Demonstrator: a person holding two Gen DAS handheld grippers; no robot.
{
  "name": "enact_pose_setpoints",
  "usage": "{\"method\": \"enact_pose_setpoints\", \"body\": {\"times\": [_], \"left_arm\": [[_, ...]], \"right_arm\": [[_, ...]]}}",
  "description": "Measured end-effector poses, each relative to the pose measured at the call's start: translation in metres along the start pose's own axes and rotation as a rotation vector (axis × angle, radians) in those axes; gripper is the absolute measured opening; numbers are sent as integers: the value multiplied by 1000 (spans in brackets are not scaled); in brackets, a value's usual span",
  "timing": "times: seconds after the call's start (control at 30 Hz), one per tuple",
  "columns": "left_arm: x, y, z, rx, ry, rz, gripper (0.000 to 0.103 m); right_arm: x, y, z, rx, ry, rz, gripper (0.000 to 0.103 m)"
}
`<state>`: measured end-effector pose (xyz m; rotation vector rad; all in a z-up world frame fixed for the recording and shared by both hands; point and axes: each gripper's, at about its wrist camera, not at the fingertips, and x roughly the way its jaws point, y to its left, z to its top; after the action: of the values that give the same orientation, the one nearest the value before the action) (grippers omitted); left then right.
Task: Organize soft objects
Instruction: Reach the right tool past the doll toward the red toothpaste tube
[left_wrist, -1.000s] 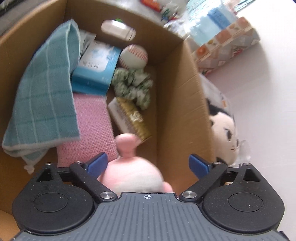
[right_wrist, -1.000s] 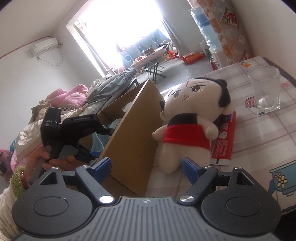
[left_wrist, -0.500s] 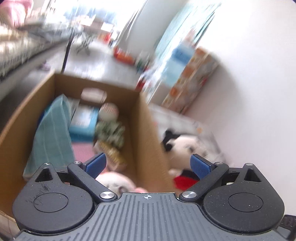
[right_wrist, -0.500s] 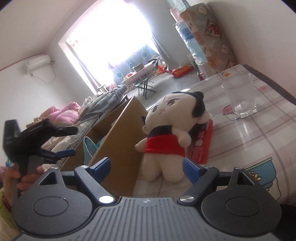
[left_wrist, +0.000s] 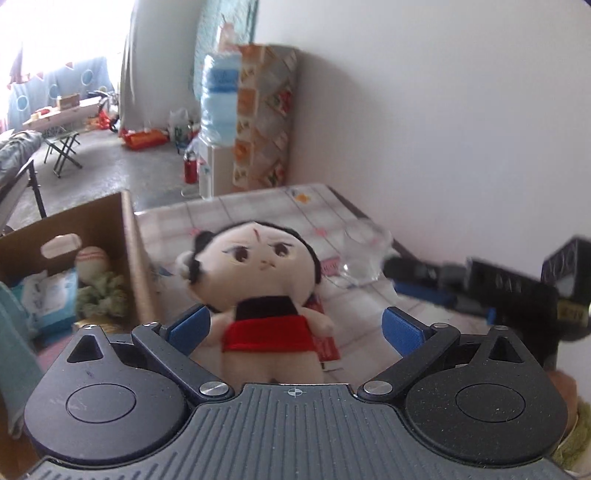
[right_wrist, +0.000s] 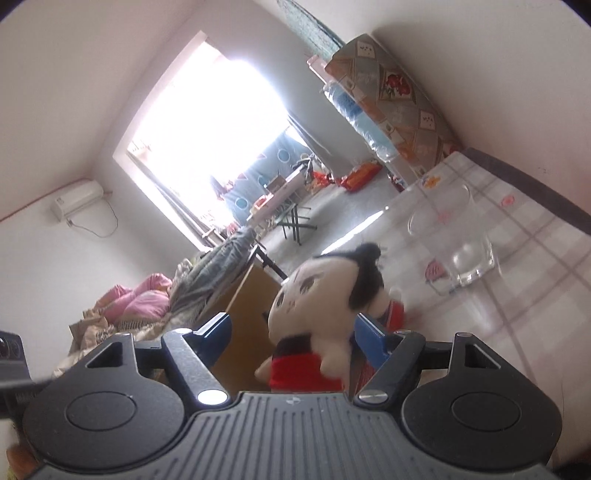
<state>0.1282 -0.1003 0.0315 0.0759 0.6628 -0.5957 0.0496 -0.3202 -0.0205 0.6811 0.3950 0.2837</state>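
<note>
- Plush doll (right_wrist: 317, 314) stands between the right gripper (right_wrist: 291, 332) fingers, which are closing on it; one blue pad is at its side, the other not yet touching.
- Left gripper (left_wrist: 295, 328) hangs spread and empty, facing the doll.
- Cardboard box (left_wrist: 129, 251) beside the doll probably comes next: clamp, lift, carry over its wall.

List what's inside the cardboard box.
In the cardboard box: a baseball, green scrunchie, blue tissue pack, teal cloth. The gripper body hides the rest.
</note>
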Motion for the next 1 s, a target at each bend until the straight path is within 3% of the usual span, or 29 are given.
{"method": "enact_pose_setpoints", "body": {"times": [0.23, 0.4, 0.47, 0.77, 1.0], "left_arm": [[62, -28, -3, 38, 96, 22, 93], [92, -31, -10, 64, 140, 121, 79], [98, -29, -13, 73, 142, 151, 78], [97, -33, -26, 174, 115, 333, 78], [103, -31, -25, 188, 118, 392, 78]], "right_arm": [[53, -24, 22, -7, 55, -38, 60], [91, -32, 26, -56, 104, -75, 54], [105, -32, 25, -81, 132, -81, 50], [129, -21, 26, -118, 187, 42, 50], [157, -25, 33, -60, 243, 103, 50]]}}
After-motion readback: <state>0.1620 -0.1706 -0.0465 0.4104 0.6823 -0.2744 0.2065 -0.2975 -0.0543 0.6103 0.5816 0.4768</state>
